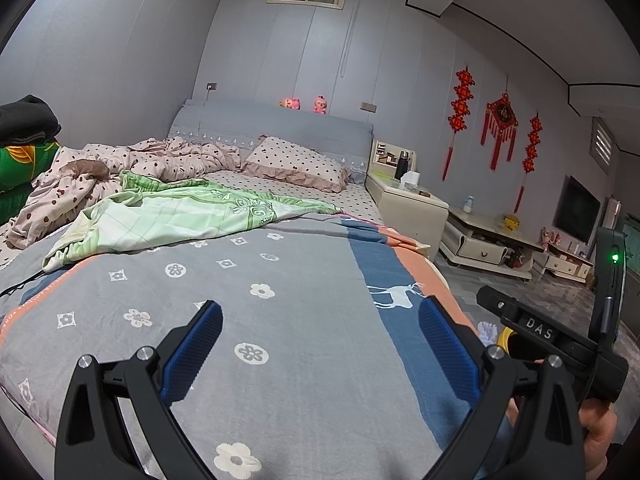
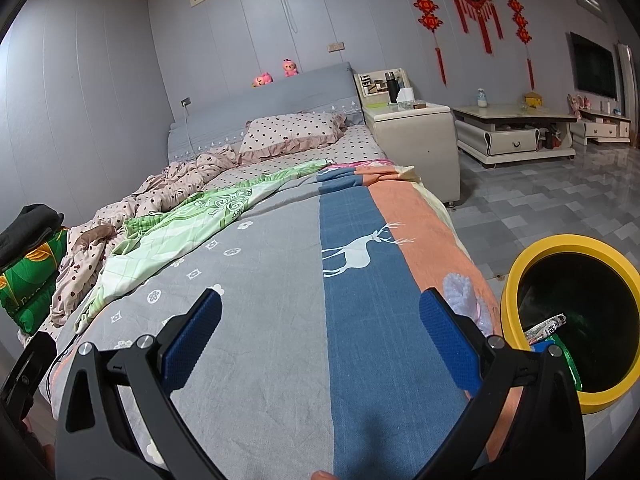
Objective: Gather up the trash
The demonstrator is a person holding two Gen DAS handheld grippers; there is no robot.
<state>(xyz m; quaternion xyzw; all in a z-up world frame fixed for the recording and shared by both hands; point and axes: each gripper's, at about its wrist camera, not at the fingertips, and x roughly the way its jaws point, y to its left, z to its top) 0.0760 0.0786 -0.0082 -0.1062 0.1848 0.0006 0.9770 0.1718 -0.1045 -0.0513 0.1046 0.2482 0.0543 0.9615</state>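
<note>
Tools, left (image 1: 320, 350) and right (image 2: 320, 340), both spread and empty above the bed (image 2: 280, 320); yellow bin (image 2: 520, 276) holding wrappers (image 2: 546, 330) right of the right tool.

Yellow-rimmed bin (image 2: 516, 280) on floor beside bed — black inside, wrappers (image 2: 546, 330) at near rim.
</note>
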